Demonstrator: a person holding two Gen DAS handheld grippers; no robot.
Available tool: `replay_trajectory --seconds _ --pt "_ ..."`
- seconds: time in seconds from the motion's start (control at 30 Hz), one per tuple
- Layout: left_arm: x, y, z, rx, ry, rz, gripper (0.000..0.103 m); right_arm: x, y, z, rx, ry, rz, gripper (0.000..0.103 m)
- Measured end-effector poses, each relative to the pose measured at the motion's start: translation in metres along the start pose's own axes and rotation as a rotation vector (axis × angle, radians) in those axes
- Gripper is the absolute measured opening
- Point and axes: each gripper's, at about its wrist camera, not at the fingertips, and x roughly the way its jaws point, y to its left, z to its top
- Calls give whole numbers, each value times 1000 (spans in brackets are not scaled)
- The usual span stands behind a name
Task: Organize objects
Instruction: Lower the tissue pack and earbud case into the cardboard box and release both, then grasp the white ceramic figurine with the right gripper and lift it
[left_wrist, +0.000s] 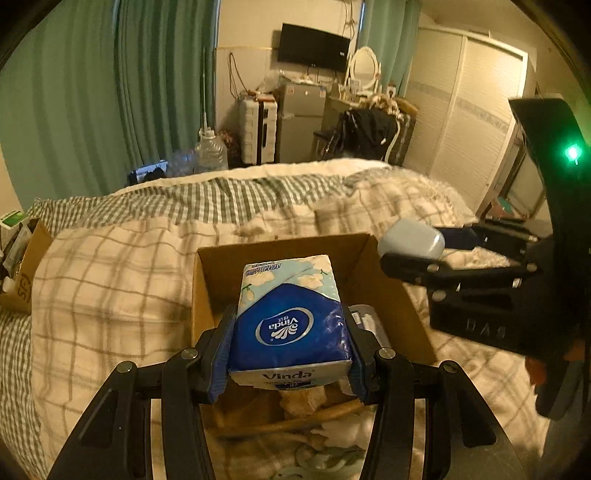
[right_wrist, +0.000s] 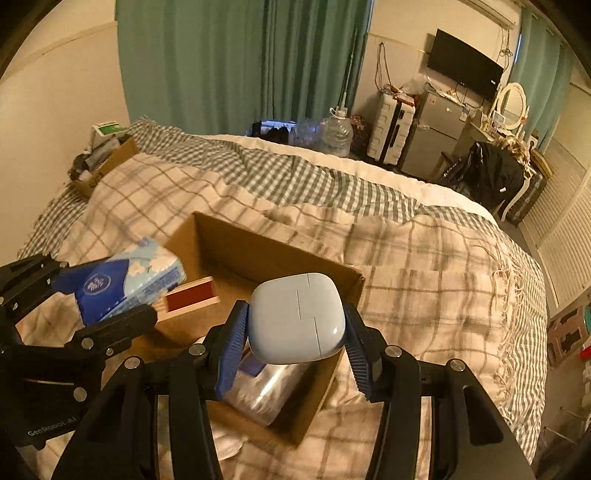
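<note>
Box (right_wrist: 325, 280) on bed (right_wrist: 424, 258) holds a red-topped block (right_wrist: 190, 295), silvery pack (right_wrist: 266, 387); your left jaws clamp tissue pack (left_wrist: 291, 321), right jaws clamp pale case (right_wrist: 297, 317).

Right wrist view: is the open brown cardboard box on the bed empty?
No. The open brown cardboard box already holds a red-and-cream flat box and a shiny silver plastic-wrapped pack.

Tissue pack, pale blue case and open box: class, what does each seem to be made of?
Tissue pack: thin glossy plastic film, judging by wrinkles and sheen.
Pale blue case: probably hard moulded plastic; smooth, satin, with a seam line.
Open box: matte brown corrugated cardboard, seemingly, with raw-cut edges.
</note>
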Motion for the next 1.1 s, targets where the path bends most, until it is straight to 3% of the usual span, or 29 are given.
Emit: replay_trajectory --seconds 0.23,0.47,0.53,0.57,0.63,0.8,0.9,1.1 --pt "37 -7 2 38 16 32 52 38 -12 2 29 33 34 50" --pt "48 -6 1 36 32 32 55 49 -16 1 68 26 68 50" --pt "46 -5 2 35 35 30 62 46 -16 1 69 13 65 57" --pt "42 -4 1 28 32 24 66 43 -16 0 72 1 57 68" --pt "32 -3 1 13 10 23 84 29 -18 1 87 -23 47 71" --pt "-2 1 2 -8 -36 33 90 -18 -15 0 69 -68 12 73" --pt "-29 6 1 -39 -77 39 101 -50 -11 -6 69 -93 0 78" --pt "-79 16 -9 -58 -123 72 102 -116 0 -23 51 -168 -36 79"
